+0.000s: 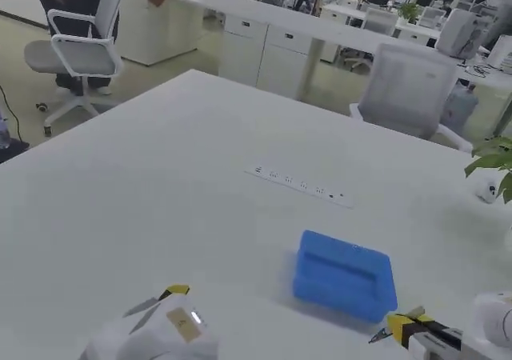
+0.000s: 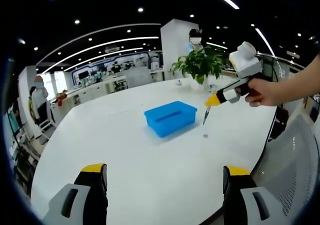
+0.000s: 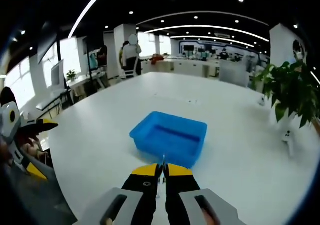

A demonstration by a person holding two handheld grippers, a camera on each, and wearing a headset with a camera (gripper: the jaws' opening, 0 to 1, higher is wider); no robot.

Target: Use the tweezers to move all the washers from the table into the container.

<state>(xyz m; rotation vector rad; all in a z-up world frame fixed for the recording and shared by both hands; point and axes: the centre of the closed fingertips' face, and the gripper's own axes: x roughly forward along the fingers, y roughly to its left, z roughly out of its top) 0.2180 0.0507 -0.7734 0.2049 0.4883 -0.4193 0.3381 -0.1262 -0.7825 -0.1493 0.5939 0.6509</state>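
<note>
container [image 1: 344, 276] on table [image 1: 160, 176] | power strip [image 1: 300, 186] behind it | washer [image 2: 205, 135] on table near container

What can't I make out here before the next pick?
Blue container floor, head view: blurred, washers inside uncountable.
Speck under the tweezers, left gripper view: too small to confirm a washer.
Tweezers tips, right gripper view: mostly hidden by the right tool; any held washer too small to see.
</note>
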